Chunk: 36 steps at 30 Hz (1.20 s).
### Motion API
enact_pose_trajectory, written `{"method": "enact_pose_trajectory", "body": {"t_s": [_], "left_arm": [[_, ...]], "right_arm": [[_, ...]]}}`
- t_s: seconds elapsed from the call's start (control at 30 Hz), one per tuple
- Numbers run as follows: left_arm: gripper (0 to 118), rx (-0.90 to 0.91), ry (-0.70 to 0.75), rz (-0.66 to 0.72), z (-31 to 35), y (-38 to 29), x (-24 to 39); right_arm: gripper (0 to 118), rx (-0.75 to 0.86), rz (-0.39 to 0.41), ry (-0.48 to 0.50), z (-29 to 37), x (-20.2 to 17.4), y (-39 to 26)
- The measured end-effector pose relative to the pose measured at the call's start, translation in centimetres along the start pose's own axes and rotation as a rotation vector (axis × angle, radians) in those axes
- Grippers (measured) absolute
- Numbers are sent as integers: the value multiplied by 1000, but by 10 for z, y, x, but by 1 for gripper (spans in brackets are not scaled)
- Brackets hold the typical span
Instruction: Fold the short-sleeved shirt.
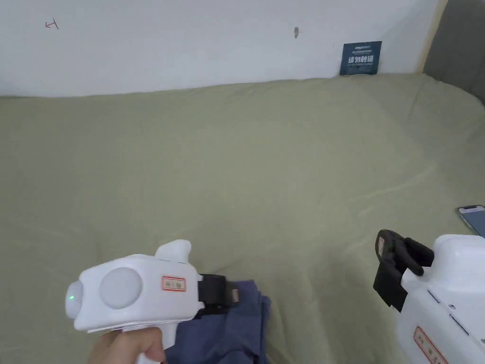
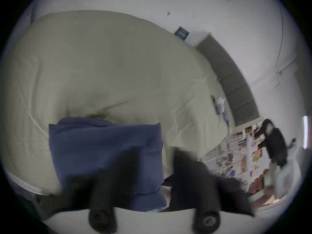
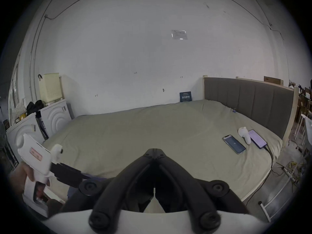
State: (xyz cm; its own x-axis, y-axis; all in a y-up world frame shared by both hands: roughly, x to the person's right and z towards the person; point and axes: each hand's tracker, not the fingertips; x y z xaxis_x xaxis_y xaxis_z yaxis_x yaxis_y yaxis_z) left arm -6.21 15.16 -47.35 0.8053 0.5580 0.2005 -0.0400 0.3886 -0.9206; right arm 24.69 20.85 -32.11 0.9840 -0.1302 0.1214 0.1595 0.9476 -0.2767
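Shirt (image 1: 227, 327): navy, bunched at near edge of bed (image 1: 237, 166). Left gripper (image 1: 233, 295): tip at shirt; grip cannot be told. Right gripper (image 3: 154, 150): closed, empty, raised. Step judged: start; next, spread shirt flat.

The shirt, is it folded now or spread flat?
Folded. In the left gripper view the shirt is a compact blue block with stacked layers at its edge, lying on the bed.
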Motion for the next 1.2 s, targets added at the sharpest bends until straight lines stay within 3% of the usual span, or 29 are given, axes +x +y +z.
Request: {"method": "enact_pose_trajectory", "body": {"t_s": [0.03, 0.3, 0.43, 0.6, 0.67, 0.83, 0.97, 1.07, 1.13, 1.17, 1.2], "left_arm": [[0, 2, -20, 17, 2, -2, -8], [0, -205, -251, 161, -75, -45, -55], [0, -231, -262, 148, -98, -70, -67], [0, -214, -250, 142, -73, -56, -59], [0, -178, -235, 66, -53, -41, -56], [0, -25, -232, 81, 22, -11, -78], [0, 32, -170, 82, 59, 0, -108], [0, 33, -134, 104, 67, 1, -129], [0, 27, -120, 121, 68, 1, -143], [0, 24, -114, 129, 68, 0, -146], [0, 19, -113, 134, 68, 0, -151]], "right_arm": [[2, -6, 7, 10, -2, -3, -1], [2, -81, 6, 106, -8, -18, -13], [2, -183, -72, 205, -13, -14, -25], [2, -293, -162, 321, -28, -16, -42], [2, -334, -232, 409, -37, -19, -46], [2, -545, -471, 694, -92, -32, -82], [2, -698, -578, 839, -140, -49, -127], [2, -814, -728, 927, -171, -49, -164], [2, -866, -761, 858, -187, -41, -189], [2, -887, -813, 886, -194, -35, -202], [2, -885, -939, 943, -195, -29, -211]]}}
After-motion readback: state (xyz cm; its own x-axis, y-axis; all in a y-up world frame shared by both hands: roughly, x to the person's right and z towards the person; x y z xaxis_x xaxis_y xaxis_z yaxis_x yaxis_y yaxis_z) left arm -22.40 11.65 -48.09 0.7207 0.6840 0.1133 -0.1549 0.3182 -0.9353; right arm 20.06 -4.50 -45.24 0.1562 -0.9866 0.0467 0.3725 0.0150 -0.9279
